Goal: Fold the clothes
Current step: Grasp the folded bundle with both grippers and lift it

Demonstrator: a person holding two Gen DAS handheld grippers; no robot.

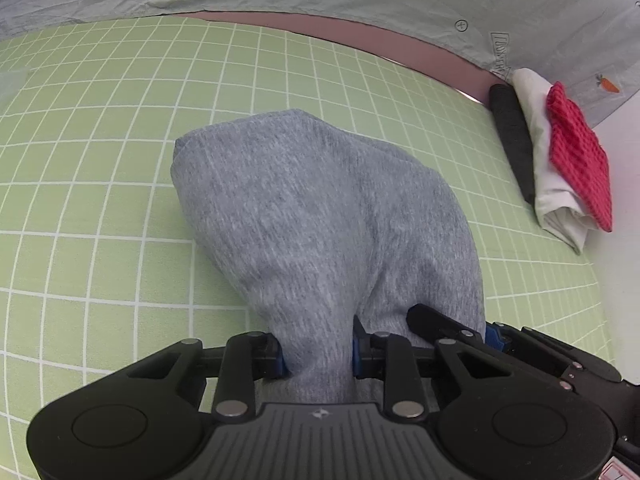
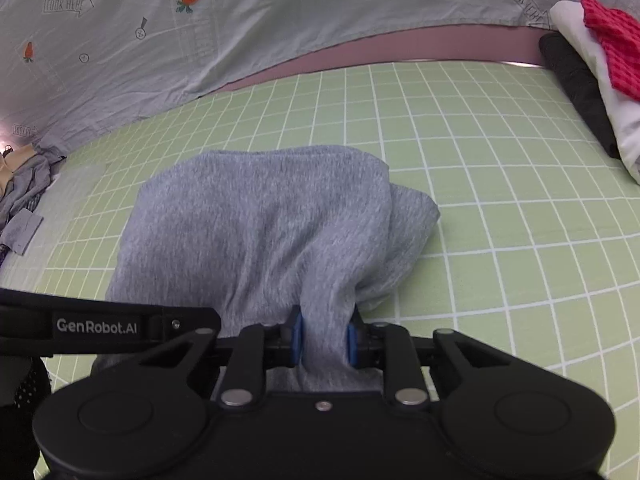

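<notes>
A heather-grey garment [image 1: 312, 208] lies bunched on the green gridded mat [image 1: 100, 160]. My left gripper [image 1: 319, 354] is shut on its near edge, the cloth pinched between the blue pads. In the right wrist view the same grey garment [image 2: 256, 220] drapes forward from my right gripper [image 2: 323, 342], which is shut on a fold of it. The right gripper also shows in the left wrist view as a black body at the lower right, close beside the left one. The cloth rises from the mat toward both grips.
A stack of folded clothes, black, white and red [image 1: 560, 152], sits at the mat's right edge [image 2: 592, 64]. A pale printed sheet [image 2: 200, 20] hangs behind the mat. Loose grey and beige clothes [image 2: 24, 184] lie at the far left.
</notes>
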